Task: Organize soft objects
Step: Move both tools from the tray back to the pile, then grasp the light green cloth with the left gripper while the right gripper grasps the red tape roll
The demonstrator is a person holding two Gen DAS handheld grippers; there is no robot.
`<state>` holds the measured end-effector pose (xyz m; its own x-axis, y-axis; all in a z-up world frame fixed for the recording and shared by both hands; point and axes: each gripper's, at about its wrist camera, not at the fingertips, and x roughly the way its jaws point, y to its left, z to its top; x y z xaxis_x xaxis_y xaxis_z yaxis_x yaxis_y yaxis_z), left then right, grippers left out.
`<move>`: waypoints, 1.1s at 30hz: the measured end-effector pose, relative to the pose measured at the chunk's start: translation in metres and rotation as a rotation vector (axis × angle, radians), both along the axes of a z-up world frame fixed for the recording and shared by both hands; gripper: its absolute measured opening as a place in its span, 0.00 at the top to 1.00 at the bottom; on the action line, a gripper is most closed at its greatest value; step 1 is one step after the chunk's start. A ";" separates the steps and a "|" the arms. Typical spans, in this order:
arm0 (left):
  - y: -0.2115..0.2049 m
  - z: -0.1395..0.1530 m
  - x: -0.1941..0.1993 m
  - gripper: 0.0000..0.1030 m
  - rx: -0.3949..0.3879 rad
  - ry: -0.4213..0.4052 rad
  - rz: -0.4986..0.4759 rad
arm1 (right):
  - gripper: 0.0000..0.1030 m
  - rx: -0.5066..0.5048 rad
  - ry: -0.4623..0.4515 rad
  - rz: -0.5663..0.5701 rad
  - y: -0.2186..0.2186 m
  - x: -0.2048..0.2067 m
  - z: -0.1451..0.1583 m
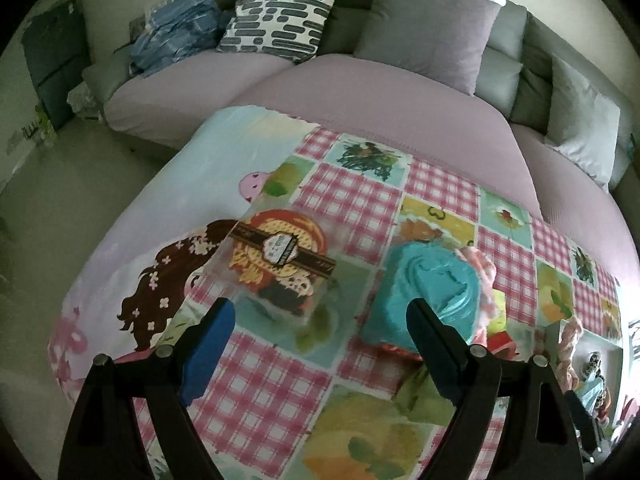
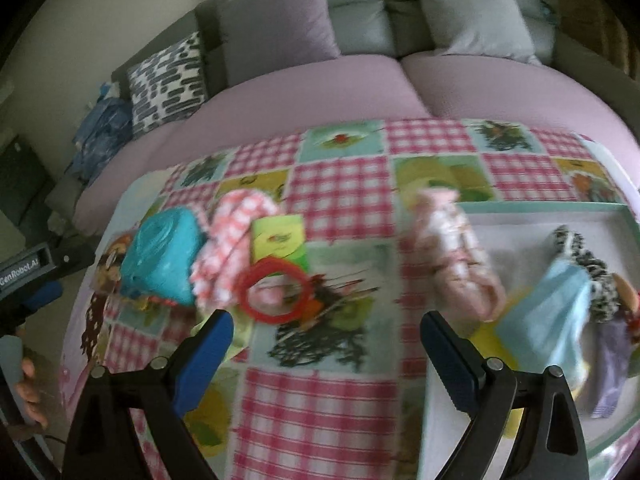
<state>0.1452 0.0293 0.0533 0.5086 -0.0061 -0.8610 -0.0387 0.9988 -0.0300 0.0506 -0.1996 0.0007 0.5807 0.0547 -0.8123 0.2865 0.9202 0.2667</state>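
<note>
white tray w/ blue cloth, leopard scrunchie; pink cloth over rim

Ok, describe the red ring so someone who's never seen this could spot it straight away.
Find the patchwork blanket spread over the purple sofa. Left of its middle lies a pile with a teal cloth and a pink checked cloth. The red ring lies at the pile's right edge: the only hard, open hoop there.

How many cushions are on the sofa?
4, maybe more hidden: a patterned cushion at the left, a purple cushion beside it, a pale cushion at the right, and a grey cushion between those two.
</note>
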 end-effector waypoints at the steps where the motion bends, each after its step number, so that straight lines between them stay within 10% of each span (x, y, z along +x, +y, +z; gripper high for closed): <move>1: 0.001 -0.001 0.000 0.15 -0.003 0.004 0.003 | 0.07 0.000 0.008 0.012 0.005 0.002 -0.002; 33: -0.056 -0.079 -0.013 0.15 -0.050 0.295 -0.252 | 0.07 0.145 0.007 -0.028 -0.015 0.011 -0.028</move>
